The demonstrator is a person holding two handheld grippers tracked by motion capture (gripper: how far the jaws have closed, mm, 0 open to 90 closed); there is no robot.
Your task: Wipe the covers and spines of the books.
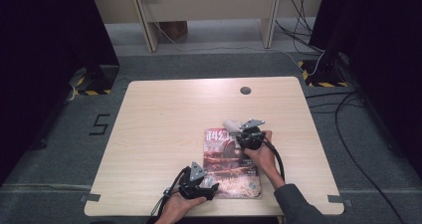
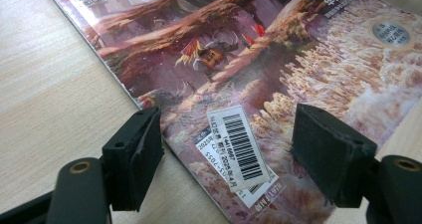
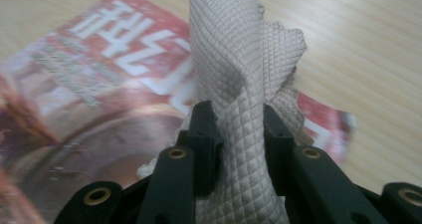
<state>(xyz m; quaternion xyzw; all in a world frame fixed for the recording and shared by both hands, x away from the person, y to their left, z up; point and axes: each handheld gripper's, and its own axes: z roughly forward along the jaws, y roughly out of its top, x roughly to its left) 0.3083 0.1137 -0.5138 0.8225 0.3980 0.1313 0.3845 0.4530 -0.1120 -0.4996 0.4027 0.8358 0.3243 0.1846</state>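
Overhead and gripper views of a wooden table (image 1: 164, 134). A magazine (image 1: 230, 164) lies flat near the table's front edge. The right gripper (image 3: 238, 129) is clenched on a bunched white waffle-weave cloth (image 3: 234, 64), held over the magazine's top edge by its title. The left gripper (image 2: 226, 144) has its 2 jaws spread apart, grasping nothing, straddling the barcode label (image 2: 240, 147) at the magazine's lower left corner.

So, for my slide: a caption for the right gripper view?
Right gripper shut on a quilted white cloth, held above a magazine on the wooden table.
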